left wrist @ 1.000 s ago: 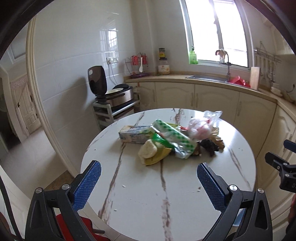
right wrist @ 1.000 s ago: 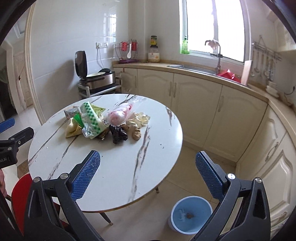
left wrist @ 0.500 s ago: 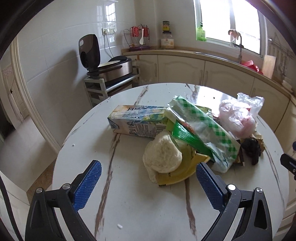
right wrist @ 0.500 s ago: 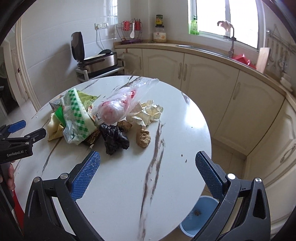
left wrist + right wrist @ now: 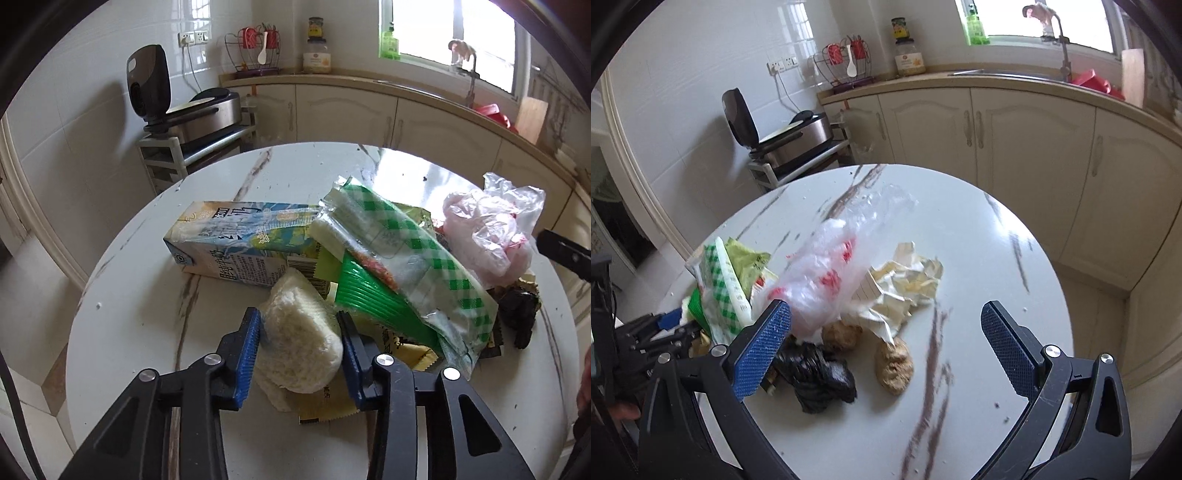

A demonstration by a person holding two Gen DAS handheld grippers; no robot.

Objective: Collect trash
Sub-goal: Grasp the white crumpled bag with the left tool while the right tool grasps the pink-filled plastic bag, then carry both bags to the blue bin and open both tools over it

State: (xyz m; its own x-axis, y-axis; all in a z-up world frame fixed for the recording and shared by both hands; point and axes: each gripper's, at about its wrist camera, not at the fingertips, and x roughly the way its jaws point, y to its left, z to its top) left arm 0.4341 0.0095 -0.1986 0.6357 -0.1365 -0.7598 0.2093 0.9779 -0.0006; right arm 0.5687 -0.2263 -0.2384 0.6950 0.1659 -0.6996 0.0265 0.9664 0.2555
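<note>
Nearby, milk carton, checked wrapper, table

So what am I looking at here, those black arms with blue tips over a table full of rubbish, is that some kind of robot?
No robot: a person holds a two-finger gripper in each hand, and a wide-angle camera on each looks out along its fingers. One picture is the left tool's view, the other the right's.

On the round marble table lies a heap of trash: a milk carton, a green checked wrapper, a clear plastic bag, crumpled paper, a black bag and a brown lump.

The left gripper has just been closing, and its blue pads now sit against both sides of a white doughy lump. The right gripper is wide open above the heap, holding nothing.
</note>
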